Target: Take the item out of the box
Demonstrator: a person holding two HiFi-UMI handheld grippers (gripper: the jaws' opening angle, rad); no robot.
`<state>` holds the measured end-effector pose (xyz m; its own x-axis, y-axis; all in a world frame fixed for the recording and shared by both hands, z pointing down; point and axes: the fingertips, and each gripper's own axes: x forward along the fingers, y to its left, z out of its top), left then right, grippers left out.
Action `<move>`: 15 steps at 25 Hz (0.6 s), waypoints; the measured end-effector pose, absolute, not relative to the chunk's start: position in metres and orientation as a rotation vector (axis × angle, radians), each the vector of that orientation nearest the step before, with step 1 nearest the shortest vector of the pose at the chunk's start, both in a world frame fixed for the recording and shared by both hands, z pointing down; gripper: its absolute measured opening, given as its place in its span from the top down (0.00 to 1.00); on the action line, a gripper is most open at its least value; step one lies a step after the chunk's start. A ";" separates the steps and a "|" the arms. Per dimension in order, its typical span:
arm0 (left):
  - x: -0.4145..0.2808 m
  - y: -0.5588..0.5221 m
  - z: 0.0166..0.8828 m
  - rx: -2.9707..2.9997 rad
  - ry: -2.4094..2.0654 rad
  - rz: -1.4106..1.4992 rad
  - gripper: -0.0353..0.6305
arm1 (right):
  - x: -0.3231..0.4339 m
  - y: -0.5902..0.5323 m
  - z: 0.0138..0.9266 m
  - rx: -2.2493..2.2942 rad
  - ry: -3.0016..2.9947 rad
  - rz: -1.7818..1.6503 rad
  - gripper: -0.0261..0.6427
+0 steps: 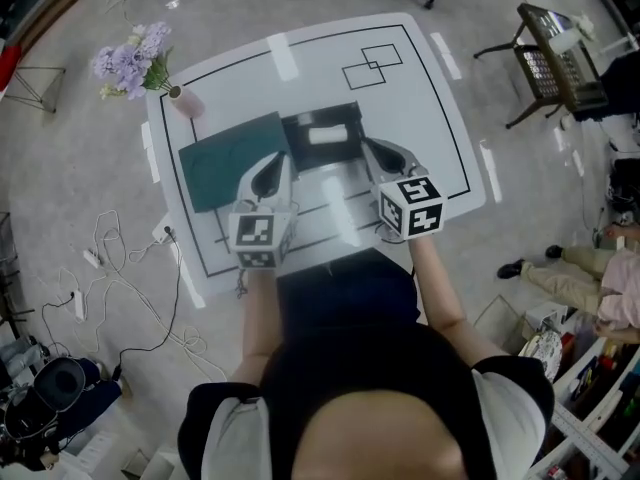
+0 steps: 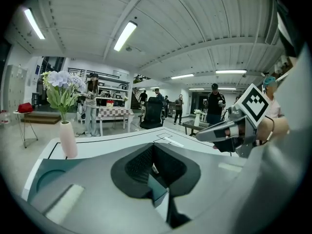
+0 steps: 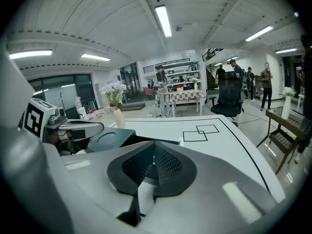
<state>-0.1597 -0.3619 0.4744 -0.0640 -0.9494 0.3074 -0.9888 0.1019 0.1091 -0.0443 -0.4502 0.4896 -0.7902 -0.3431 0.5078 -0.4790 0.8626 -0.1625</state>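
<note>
Currently the left gripper (image 1: pixel 270 176) and right gripper (image 1: pixel 385 158) hover near the counter's (image 1: pixel 430 98) front edge, flanking the open box (image 1: pixel 347 114), jaws clenched and empty. The white item (image 1: pixel 325 135) lies inside the box. The lid (image 1: pixel 228 160) is set aside on the left, which leaves access clear.

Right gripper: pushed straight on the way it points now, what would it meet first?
Probably the right wall of the black box; the shut right gripper aims at it, slightly downward. Depth is uncertain.

Grey floor (image 1: pixel 80 148), strip lights (image 3: pixel 163 21), office chair (image 3: pixel 229 94)
</note>
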 end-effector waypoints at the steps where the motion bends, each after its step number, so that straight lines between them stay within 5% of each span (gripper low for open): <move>1: -0.161 -0.362 0.475 1.904 -2.091 0.186 0.93 | -0.047 -0.451 0.491 0.575 -2.557 0.376 0.96; 15: -0.177 -0.369 0.490 1.794 -2.139 0.166 0.93 | -0.090 -0.451 0.519 0.191 -2.437 0.086 0.96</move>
